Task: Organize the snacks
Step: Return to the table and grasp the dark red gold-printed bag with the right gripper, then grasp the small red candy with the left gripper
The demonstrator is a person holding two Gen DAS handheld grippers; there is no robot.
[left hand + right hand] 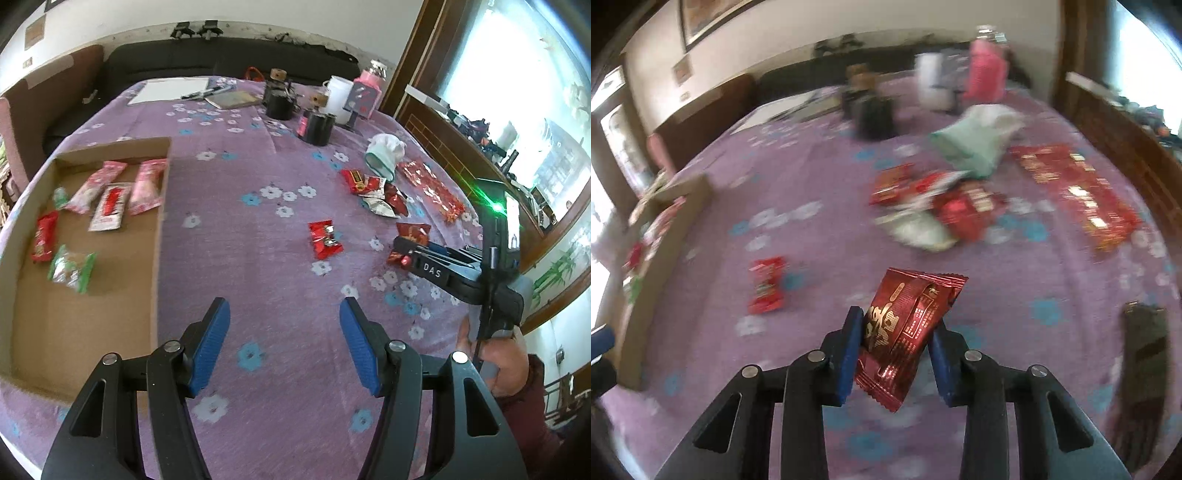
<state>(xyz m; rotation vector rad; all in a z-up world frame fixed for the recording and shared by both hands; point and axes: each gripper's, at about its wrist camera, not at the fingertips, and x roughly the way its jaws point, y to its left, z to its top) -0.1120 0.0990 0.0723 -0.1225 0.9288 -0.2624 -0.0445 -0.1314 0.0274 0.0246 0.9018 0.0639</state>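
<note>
Right gripper (894, 336) clamps a crinkled dark-red foil packet (905, 332) between its blue ribbed pads, clear of the purple floral cloth (1034, 369). Left gripper (284, 343) gapes empty. Step judged: carrying. Next: swing left to the shallow cardboard tray (110, 295), ahead-left of the left gripper, then release.

The left gripper (284, 334) hangs with its blue fingers wide apart above the purple flowered tablecloth (236, 155). At its left lies a cardboard tray (110, 295) with several snack packets, and one red packet (325, 238) lies alone on the cloth.
</note>
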